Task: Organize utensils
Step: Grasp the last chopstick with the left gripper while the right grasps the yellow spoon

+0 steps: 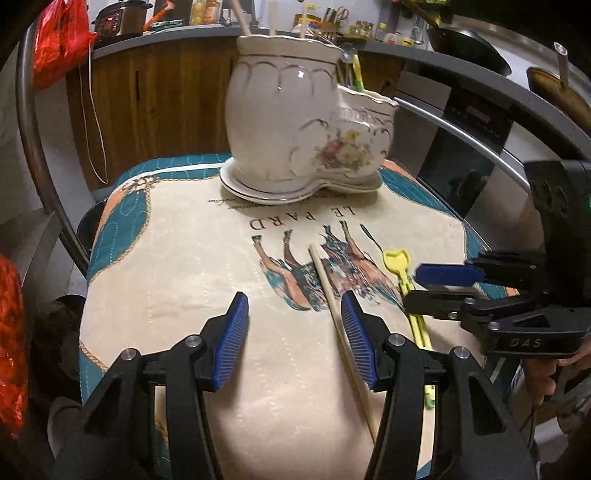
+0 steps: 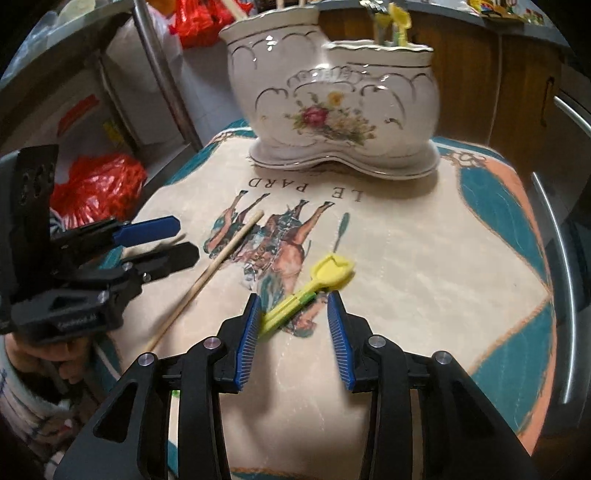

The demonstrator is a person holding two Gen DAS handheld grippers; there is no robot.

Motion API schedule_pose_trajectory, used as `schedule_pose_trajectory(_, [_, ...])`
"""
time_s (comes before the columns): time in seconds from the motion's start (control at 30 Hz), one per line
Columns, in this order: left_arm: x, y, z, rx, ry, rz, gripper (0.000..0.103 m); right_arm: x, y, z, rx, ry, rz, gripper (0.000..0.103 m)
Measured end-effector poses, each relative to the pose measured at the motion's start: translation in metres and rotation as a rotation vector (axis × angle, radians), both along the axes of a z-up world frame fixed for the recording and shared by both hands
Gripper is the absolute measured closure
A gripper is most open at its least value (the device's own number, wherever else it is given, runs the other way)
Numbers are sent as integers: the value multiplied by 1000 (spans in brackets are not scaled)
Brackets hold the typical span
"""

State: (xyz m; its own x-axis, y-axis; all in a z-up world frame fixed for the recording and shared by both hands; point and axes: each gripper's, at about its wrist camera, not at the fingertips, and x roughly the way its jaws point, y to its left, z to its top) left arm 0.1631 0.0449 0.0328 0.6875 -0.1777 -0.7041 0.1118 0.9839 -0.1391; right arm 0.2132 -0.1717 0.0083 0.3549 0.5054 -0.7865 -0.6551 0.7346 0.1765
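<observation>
Showing "LE PARD" upside down: printed cloth (image 1: 192, 280).

A red plastic bag (image 1: 59, 40) hangs beside a pressure cooker (image 1: 120, 18) — dark wok (image 1: 467, 48) opposite.

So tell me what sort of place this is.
Most likely a home kitchen: a wok on the stove, a built-in oven under the counter, a knife block by jars, and a ceramic utensil holder on a cloth-covered table.
</observation>
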Motion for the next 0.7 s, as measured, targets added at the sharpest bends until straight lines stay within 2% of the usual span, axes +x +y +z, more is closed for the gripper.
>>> schedule_pose_trajectory(0.1, [-1, -3, -1, 1, 4, -17, 51, 0, 8, 0, -40, -32, 32, 64])
schedule_pose_trajectory(0.33, [1, -11, -5, 21, 25, -45, 51, 3, 10, 1, -81, -27, 98, 78])
schedule_pose_trajectory(0.5, [3, -16, -8, 49, 44, -59, 51, 5, 4, 2, -158, -43, 155, 89])
schedule_pose_trajectory(0.7, [5, -23, -9, 94, 59, -71, 51, 2, 0, 3, -247, -53, 225, 92])
